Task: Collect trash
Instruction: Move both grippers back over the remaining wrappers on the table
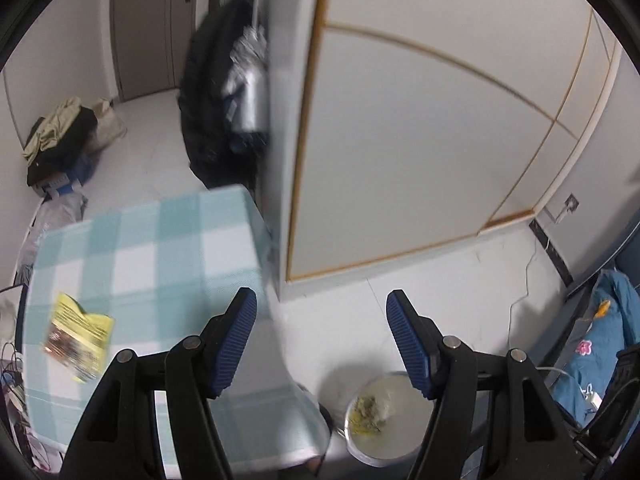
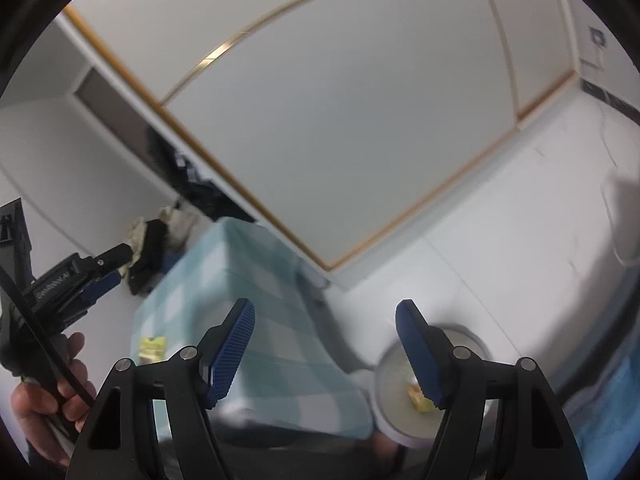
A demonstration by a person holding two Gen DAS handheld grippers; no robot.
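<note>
A yellow printed wrapper [image 1: 78, 338] lies flat on the table with the pale blue check cloth [image 1: 160, 240]. It shows small and yellow [image 2: 152, 348] in the right wrist view too. A round bin [image 1: 380, 440] stands on the floor by the table's corner, with yellowish scraps [image 1: 366, 414] inside. My left gripper [image 1: 322, 320] hangs open and empty above the table's edge and the bin. My right gripper [image 2: 326, 320] is also open and empty, above the table [image 2: 256, 280] and the bin [image 2: 394, 384], which holds a yellow piece [image 2: 420, 396]. A hand [image 2: 52, 392] holds the left gripper [image 2: 114, 270] at the left.
White cabinet doors with gold trim [image 1: 420, 140] stand behind the table. Dark coats [image 1: 216, 100] hang beside them. Clothes and bags [image 1: 60, 140] are piled on the white floor at the far left. Blue bedding [image 1: 600, 340] lies at the right.
</note>
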